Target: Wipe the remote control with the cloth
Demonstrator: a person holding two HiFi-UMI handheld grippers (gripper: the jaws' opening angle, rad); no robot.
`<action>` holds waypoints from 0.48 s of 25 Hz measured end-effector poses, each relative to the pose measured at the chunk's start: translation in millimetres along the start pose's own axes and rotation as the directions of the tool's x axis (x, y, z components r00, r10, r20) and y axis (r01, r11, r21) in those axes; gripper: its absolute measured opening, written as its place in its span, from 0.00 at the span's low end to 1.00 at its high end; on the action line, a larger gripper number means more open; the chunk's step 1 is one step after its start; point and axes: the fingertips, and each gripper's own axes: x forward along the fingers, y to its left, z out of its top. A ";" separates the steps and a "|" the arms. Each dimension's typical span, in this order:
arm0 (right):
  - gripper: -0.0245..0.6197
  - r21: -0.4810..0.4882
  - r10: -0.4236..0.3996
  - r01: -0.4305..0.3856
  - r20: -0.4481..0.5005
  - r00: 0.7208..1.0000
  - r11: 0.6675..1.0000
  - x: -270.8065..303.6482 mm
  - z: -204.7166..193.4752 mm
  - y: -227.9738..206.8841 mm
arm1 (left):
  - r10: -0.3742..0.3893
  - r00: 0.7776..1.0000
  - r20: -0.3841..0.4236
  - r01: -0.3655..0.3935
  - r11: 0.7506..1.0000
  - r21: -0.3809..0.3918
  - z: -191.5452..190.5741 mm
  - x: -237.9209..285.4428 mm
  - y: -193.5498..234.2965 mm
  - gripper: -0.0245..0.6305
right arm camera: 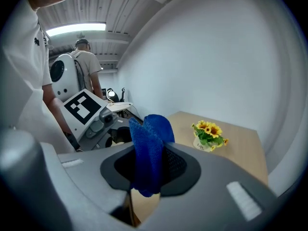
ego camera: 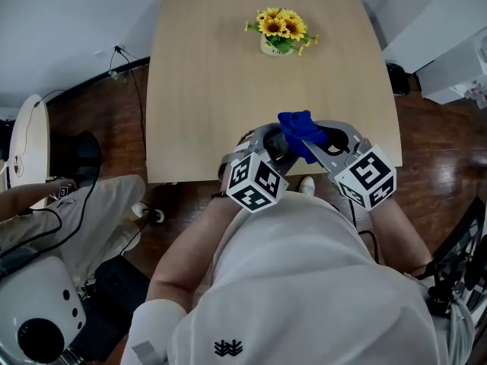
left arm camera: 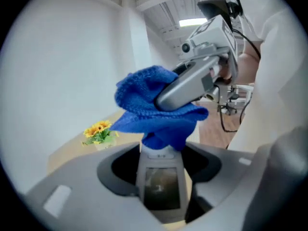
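1. Desk (ego camera: 205,90): pale wood top, standing on a dark wooden floor (ego camera: 99,120).
2. Left claw (left arm camera: 161,163): raised over the desk's near edge. Jaws pressed on the lower body of the remote control (left arm camera: 160,179), which stands upright between them.
3. Right claw (right arm camera: 149,165): just beside the left claw. Jaws pinching a fold of the cloth (ego camera: 300,131).
4. Cloth: blue and bunched, clear of the desk, hanging from the right claw onto the remote control's top end.
5. Remote control: grey, with a dark window on its face. Upper end covered by the cloth.
6. Flowers (ego camera: 281,30): yellow, in a small pale pot at the desk's far end, well apart from both claws.
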 end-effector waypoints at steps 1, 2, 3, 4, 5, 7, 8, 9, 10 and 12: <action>0.17 0.008 -0.018 0.018 -0.006 1.000 1.000 -2.3 -1.1 -9.7 | -0.007 1.000 -0.003 0.007 1.000 -0.004 0.3 1.8 2.0 0.46; 0.17 0.017 -0.037 0.037 -0.010 0.999 0.999 -5.2 -2.3 -20.3 | -0.013 1.000 -0.006 0.013 1.000 -0.006 0.9 4.3 4.4 0.46; 0.17 0.025 -0.058 0.058 -0.012 0.998 0.998 -8.8 -4.2 -30.8 | -0.016 1.000 -0.009 0.016 1.000 -0.005 1.3 6.9 6.5 0.46; 0.17 0.032 -0.080 0.080 -0.011 0.997 0.996 -13.3 -6.8 -40.1 | -0.018 1.000 -0.010 0.018 1.000 -0.001 1.2 9.1 7.7 0.46; 0.17 0.037 -0.103 0.104 -0.009 0.995 0.994 -18.3 -9.9 -47.9 | -0.019 1.000 -0.011 0.019 1.000 0.004 0.6 10.8 8.0 0.46; 0.17 0.047 -0.150 0.150 -0.008 0.989 0.988 -28.0 -16.1 -60.5 | -0.021 1.000 -0.010 0.021 1.000 0.014 -1.2 12.4 8.0 0.46; 0.17 0.053 -0.171 0.172 -0.010 0.985 0.984 -32.5 -19.0 -65.6 | -0.023 1.000 -0.010 0.024 1.000 0.016 -2.2 12.5 8.1 0.46; 0.17 0.059 -0.192 0.192 -0.013 0.981 0.980 -36.9 -22.1 -70.4 | -0.026 1.000 -0.010 0.026 1.000 0.018 -3.2 12.8 8.2 0.46; 0.17 0.066 -0.211 0.212 -0.017 0.977 0.975 -41.3 -25.5 -75.2 | -0.028 1.000 -0.010 0.029 0.999 0.018 -4.2 13.7 8.7 0.46; 0.17 0.081 -0.245 0.247 -0.025 0.969 0.966 -49.4 -33.0 -85.8 | -0.033 0.999 -0.014 0.033 0.999 0.015 -6.9 19.0 11.9 0.46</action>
